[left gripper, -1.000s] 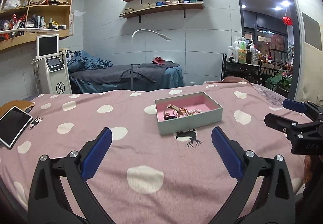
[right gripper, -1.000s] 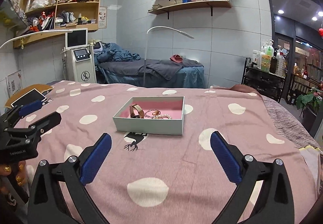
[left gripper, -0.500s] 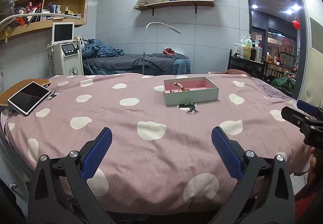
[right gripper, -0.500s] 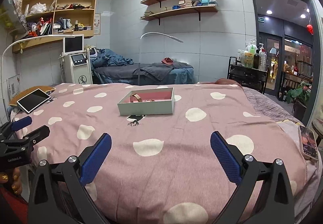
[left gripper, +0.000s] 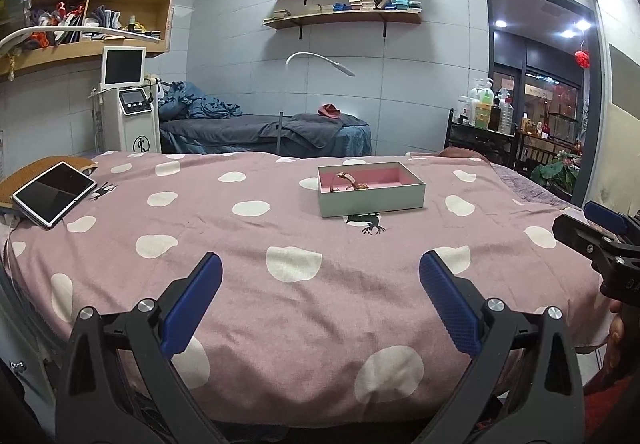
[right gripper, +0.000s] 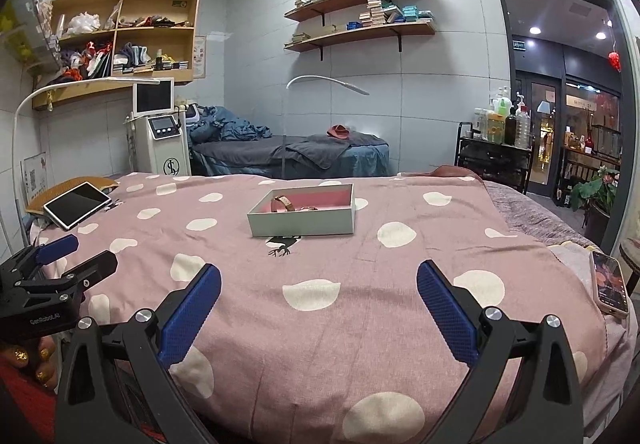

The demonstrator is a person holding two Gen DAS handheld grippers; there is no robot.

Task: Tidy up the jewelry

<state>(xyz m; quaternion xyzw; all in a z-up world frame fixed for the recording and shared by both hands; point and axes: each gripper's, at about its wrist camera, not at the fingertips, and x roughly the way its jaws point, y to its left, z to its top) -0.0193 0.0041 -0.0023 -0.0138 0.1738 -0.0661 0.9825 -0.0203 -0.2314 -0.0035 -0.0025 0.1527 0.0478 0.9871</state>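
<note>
We see left gripper (left gripper: 320, 300) spread, empty, well short of gift box (left gripper: 371, 194). Watch (right gripper: 282, 203) and bracelets inside box, mid-bed. Right gripper (right gripper: 319, 302) spread, empty. Sorting seemingly done.

The left gripper (right gripper: 64, 264) bore "GenRobot.AI" in white on its black body, while the white machine (left gripper: 136, 120) carried a black round monogram whose letters, like the wall signs, could not be read.
</note>
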